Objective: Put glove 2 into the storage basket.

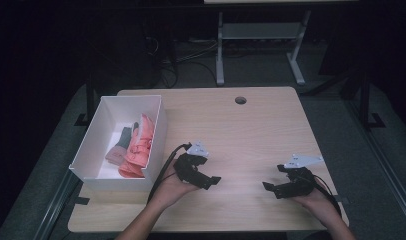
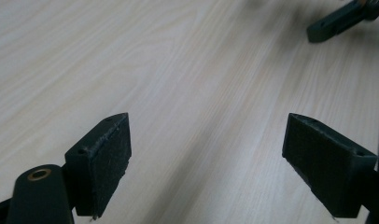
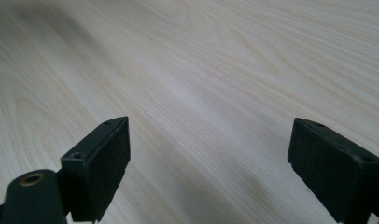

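Observation:
My left gripper (image 1: 214, 180) rests low over the wooden table (image 1: 241, 135) just right of the white box, held in a hand, jaws pointing right. In its own view the left gripper (image 2: 206, 158) stands open with bare wood between the jaws. My right gripper (image 1: 267, 187) sits near the table's front right, jaws pointing left toward the other one. The right gripper (image 3: 208, 161) is open too, nothing between its jaws. One jaw tip of the right gripper (image 2: 337, 21) shows far off in the left gripper view.
A white open box (image 1: 88, 150) stands at the table's left, holding coral-pink cloth items (image 1: 138, 147) and a grey one (image 1: 120, 145). A round cable hole (image 1: 240, 100) lies near the far edge. Beyond the table are desk legs (image 1: 220, 55) and floor cables.

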Demonstrator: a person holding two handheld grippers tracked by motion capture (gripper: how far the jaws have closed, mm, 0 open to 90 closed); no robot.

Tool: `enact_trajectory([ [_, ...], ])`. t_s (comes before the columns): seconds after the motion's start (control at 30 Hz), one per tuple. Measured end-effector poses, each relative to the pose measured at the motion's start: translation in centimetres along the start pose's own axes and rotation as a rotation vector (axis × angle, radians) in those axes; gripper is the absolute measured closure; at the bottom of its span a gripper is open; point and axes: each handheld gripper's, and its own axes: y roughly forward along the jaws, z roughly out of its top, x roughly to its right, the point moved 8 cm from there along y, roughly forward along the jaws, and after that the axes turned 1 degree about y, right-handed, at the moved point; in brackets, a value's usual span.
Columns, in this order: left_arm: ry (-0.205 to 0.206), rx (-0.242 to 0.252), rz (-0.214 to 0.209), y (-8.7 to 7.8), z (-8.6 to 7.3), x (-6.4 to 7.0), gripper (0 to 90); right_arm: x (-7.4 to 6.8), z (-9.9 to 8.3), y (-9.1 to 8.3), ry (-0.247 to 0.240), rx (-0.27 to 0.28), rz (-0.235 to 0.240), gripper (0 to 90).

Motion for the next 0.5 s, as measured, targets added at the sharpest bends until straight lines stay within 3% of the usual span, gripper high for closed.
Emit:
enact_trajectory([
  [0.17, -0.001, -0.005, 0.017, 1.0, -1.2, -0.2, 15.0, 0.0, -0.1, 0.1, -0.008, -0.007, -0.002, 12.8],
  [0.23, 0.020, -0.033, 0.016, 1.3, -1.7, -0.3, 15.0, 0.1, -0.2, 0.1, -0.012, -0.010, -0.003, 12.8],
  [0.33, 0.013, -0.043, 0.017, 1.6, -2.3, -0.3, 15.0, 0.1, -0.3, 0.2, -0.016, -0.015, -0.001, 12.8],
  [0.5, 0.019, -0.051, 0.014, 1.8, -2.5, -0.3, 15.0, 0.0, -0.3, 0.3, -0.023, -0.021, 0.000, 12.8],
])
